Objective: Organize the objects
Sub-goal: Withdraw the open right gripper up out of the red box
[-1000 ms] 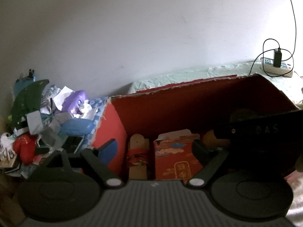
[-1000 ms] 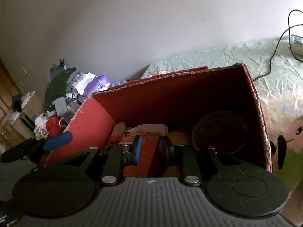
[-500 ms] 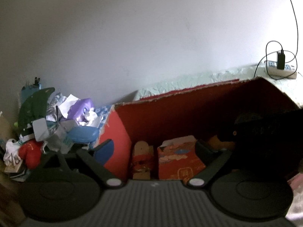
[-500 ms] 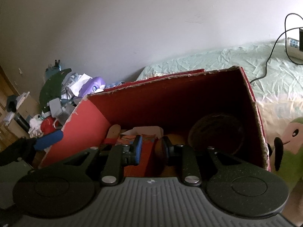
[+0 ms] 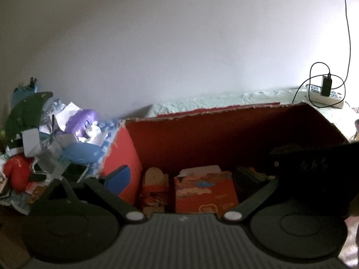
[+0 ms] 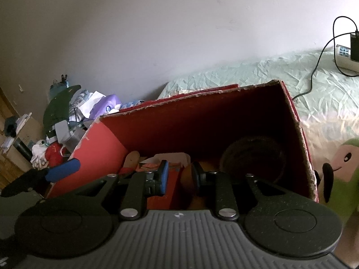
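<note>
The red cardboard box (image 6: 224, 121) is taken as the landmark. Nearest the camera, the right gripper (image 6: 178, 177) is held over the box's near side, its jaws set narrowly apart with nothing between them; the blue pad on one finger (image 6: 163, 174) is seen facing the gap. The left gripper (image 5: 181, 179) is held over the box's left part with its jaws spread wide and nothing gripped; its left finger (image 5: 117, 178) is placed outside the box's left wall, its right finger (image 5: 249, 179) inside the box. Inside the box, an orange-red printed carton (image 5: 205, 190) is stood near the middle, and a tan, red-banded object (image 5: 154, 188) is set just to its left, close to the left wall. A dark round bowl-like item (image 6: 251, 157) is seen in the box's right end; its nature cannot be told in the shadow. To the right of the box, a green plush toy (image 6: 343, 179) is seen. To the left of the box, a heap of clutter (image 5: 51, 139) is piled, a purple toy (image 5: 82, 121) among it. Beyond the box, a pale green sheet (image 6: 258, 74) is spread, and a power strip (image 5: 325, 95) with a plugged cable is laid on it at the far right by the white wall (image 5: 179, 33).
</note>
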`<state>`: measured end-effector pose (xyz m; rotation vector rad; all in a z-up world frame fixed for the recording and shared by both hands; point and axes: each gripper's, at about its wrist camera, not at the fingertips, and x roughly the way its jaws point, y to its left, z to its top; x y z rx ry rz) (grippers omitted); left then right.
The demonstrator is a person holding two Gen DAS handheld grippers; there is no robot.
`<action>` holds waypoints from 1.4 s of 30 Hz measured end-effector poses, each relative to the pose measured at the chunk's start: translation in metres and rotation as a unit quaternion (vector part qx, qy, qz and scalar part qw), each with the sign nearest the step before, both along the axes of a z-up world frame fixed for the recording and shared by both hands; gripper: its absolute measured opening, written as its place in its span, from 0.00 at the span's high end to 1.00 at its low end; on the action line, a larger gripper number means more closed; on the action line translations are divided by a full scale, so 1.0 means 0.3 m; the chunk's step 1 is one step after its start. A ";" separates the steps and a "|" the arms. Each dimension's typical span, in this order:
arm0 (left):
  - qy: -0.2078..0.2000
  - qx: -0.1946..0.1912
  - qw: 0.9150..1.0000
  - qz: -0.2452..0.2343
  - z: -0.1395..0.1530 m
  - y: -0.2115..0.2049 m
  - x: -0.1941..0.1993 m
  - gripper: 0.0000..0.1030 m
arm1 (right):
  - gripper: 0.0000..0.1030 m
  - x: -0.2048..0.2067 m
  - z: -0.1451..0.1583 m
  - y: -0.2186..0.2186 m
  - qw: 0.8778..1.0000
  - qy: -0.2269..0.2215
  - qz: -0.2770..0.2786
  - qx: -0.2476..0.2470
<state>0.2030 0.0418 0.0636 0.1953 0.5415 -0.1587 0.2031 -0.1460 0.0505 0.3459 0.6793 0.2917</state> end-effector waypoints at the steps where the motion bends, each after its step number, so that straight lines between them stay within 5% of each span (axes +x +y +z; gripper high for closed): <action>1: -0.003 -0.003 1.000 0.004 -0.003 0.005 -0.005 0.03 | 0.75 -0.001 -0.001 -0.002 1.000 -0.001 0.002 0.003; 7: -0.012 0.024 1.000 0.008 -0.030 -0.027 -0.018 0.02 | 0.74 -0.016 -0.005 -0.023 0.999 -0.011 0.009 0.037; 16: 0.015 -0.011 1.000 0.000 -0.038 -0.003 0.001 0.02 | 0.74 -0.054 0.004 -0.004 0.998 -0.060 -0.001 0.019; 24: 0.016 -0.003 1.000 0.012 -0.050 -0.010 -0.001 0.01 | 0.64 -0.094 0.006 0.015 0.994 -0.103 -0.035 -0.019; 42: -0.003 -0.009 1.000 0.012 -0.051 -0.008 -0.025 0.01 | 0.46 -0.117 0.007 0.012 0.990 -0.126 -0.054 -0.043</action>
